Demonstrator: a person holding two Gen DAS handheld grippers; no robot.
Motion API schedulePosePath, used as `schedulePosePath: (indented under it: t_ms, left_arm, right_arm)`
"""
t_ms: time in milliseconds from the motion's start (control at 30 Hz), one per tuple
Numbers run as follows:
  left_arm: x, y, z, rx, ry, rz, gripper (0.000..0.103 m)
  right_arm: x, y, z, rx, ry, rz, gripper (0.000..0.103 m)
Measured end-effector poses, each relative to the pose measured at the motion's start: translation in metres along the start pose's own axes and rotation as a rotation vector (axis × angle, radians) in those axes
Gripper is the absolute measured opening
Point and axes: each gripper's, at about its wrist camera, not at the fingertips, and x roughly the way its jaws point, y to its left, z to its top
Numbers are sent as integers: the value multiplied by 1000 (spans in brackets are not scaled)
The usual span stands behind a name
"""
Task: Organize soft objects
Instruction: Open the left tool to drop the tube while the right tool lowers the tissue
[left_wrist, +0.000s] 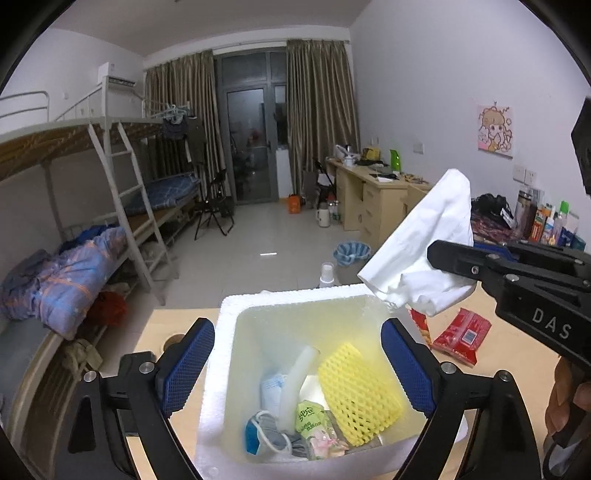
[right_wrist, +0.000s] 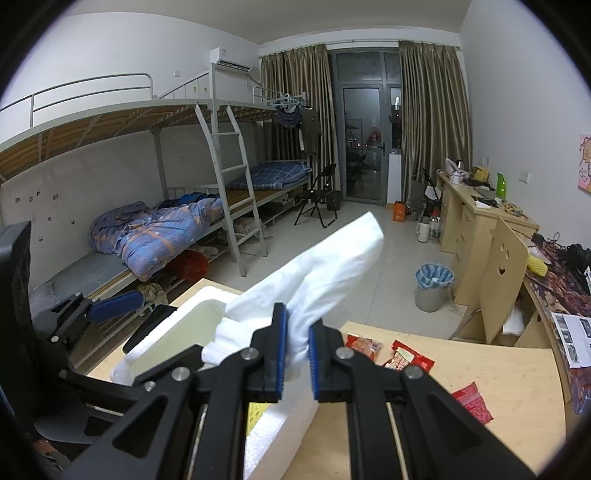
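A white foam box (left_wrist: 284, 295) stands on the wooden table and holds a yellow foam net (left_wrist: 360, 395), face masks (left_wrist: 271, 387), a green packet (left_wrist: 314, 424) and other soft items. My left gripper (left_wrist: 297, 365) is open, its blue pads on either side of the box, above it. My right gripper (right_wrist: 297, 354) is shut on a white cloth (right_wrist: 317, 269), holding it over the box's far right corner (right_wrist: 177, 332). The cloth also shows in the left wrist view (left_wrist: 424, 236), above the box rim.
Red snack packets (left_wrist: 461, 338) lie on the table (right_wrist: 461, 369) right of the box. A bin with a blue bag (right_wrist: 434, 284), desks, a wooden chair and bunk beds stand beyond the table edge.
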Motion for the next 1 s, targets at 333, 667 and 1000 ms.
schedulePosePath:
  t_ms: [333, 667, 1000]
  left_arm:
    - [-14, 12, 7, -46, -50, 47, 92]
    - [-25, 27, 13, -86, -79, 123, 96]
    - [-29, 53, 12, -118, -78, 174, 96]
  right_arm:
    - [2, 1, -3, -4, 9, 12, 14]
    - [13, 9, -7, -18, 40, 57, 14]
    - [19, 22, -14, -38, 71, 134, 14]
